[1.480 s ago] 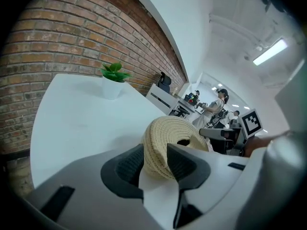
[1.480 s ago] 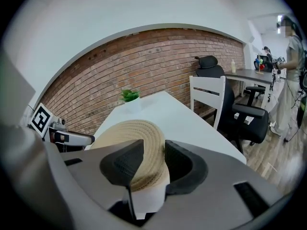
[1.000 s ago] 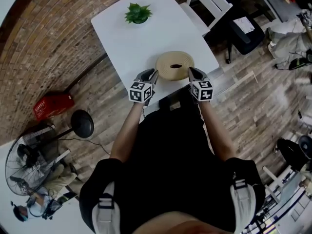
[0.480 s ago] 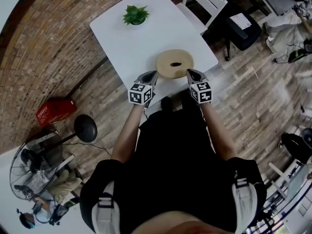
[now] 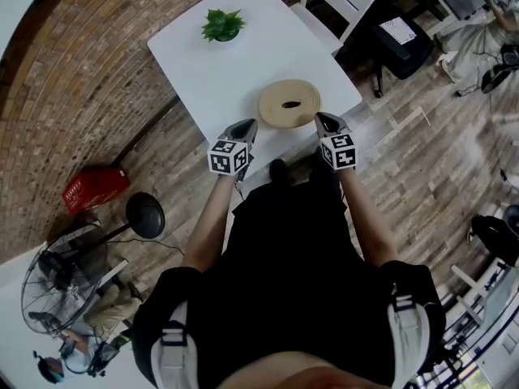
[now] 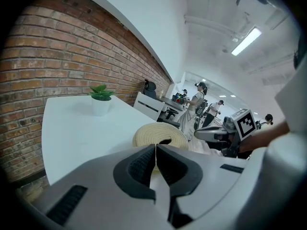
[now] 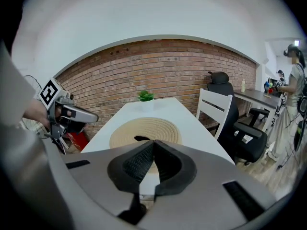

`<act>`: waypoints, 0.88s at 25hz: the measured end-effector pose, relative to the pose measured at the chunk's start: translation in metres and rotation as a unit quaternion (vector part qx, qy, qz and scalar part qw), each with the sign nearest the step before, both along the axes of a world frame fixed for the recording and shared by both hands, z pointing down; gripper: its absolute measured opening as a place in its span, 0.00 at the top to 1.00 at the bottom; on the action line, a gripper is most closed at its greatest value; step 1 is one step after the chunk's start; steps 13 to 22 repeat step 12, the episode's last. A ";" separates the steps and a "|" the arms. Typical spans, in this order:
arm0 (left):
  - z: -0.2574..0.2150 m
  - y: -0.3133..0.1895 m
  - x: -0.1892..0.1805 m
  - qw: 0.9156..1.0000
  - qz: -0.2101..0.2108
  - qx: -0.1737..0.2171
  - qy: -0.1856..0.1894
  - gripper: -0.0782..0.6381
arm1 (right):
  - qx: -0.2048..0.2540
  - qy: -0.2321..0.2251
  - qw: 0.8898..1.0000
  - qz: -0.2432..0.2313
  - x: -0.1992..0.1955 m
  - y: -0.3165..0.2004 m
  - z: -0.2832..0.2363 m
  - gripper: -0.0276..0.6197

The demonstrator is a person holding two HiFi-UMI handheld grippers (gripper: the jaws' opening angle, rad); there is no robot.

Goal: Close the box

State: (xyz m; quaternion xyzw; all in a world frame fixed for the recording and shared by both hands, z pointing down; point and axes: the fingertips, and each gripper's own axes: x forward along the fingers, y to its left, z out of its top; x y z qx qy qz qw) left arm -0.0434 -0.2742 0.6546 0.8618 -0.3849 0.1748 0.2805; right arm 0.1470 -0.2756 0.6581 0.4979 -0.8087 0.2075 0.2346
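The box (image 5: 289, 104) is a round, flat, cream woven one with a small dark opening in the middle of its top. It lies near the front edge of the white table (image 5: 211, 63). My left gripper (image 5: 250, 125) hovers just left of it, shut, with nothing between the pads. My right gripper (image 5: 321, 119) is just right of it, also shut and empty. Neither touches the box. The left gripper view shows the box (image 6: 160, 134) beyond the closed left gripper (image 6: 156, 147). In the right gripper view the box (image 7: 144, 131) lies ahead of the closed right gripper (image 7: 153, 142).
A small potted plant (image 5: 220, 24) stands at the table's far side. A white chair (image 5: 339, 2) and a black office chair (image 7: 249, 128) are to the right. On the floor at left are a red crate (image 5: 93, 189) and a fan (image 5: 57, 282). People stand far off (image 6: 199, 104).
The left jaws stood apart a second ago and now meet. Both grippers have drawn slightly outward and back from the box.
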 end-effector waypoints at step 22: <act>0.005 -0.003 0.005 1.000 0.004 -0.009 -0.003 0.86 | 0.005 0.033 0.999 -0.012 0.003 0.001 0.000 0.96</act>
